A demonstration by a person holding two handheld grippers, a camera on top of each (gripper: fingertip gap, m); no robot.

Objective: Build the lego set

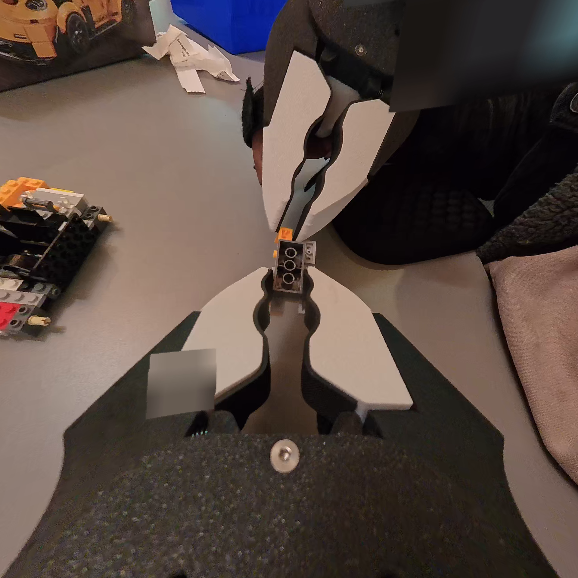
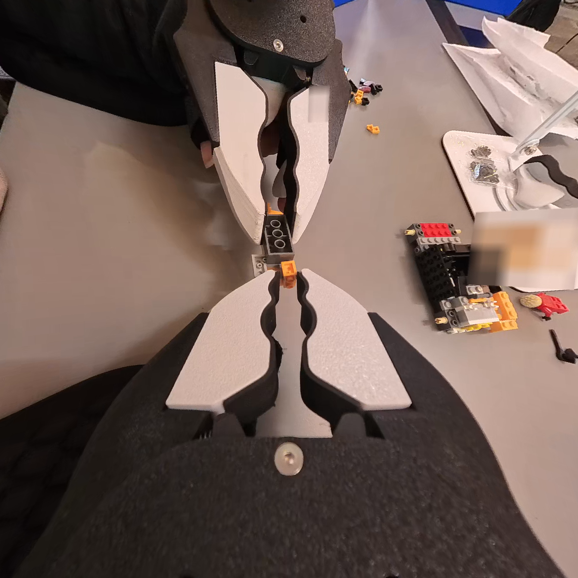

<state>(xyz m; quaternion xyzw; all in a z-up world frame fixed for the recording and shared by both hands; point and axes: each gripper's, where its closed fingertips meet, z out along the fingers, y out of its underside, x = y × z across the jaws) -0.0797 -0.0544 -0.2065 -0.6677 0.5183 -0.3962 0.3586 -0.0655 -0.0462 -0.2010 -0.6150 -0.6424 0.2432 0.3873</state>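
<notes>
My left gripper [image 1: 288,276] is shut on a dark grey brick [image 1: 289,269], held above the table with its hollow underside and three tubes facing the camera. A small light grey plate [image 1: 310,251] is stuck to its side. My right gripper [image 2: 288,276] is shut on a small orange piece [image 2: 288,271] and holds it against the end of the grey brick [image 2: 277,237]. The two grippers meet tip to tip. In the left wrist view the right gripper [image 1: 289,231] comes in from above with the orange piece [image 1: 285,234]. In the right wrist view the left gripper [image 2: 277,240] comes in from above.
A partly built black, grey, orange and red car model [image 1: 47,250] [image 2: 450,281] lies on the grey table [image 1: 156,156]. The set's box [image 1: 62,31], torn paper [image 1: 194,59] and a blue bin [image 1: 231,22] stand behind. Loose small pieces [image 2: 366,90], a red piece [image 2: 550,305] and a white board [image 2: 463,187] lie nearby. The grippers are tip to tip, or close to it.
</notes>
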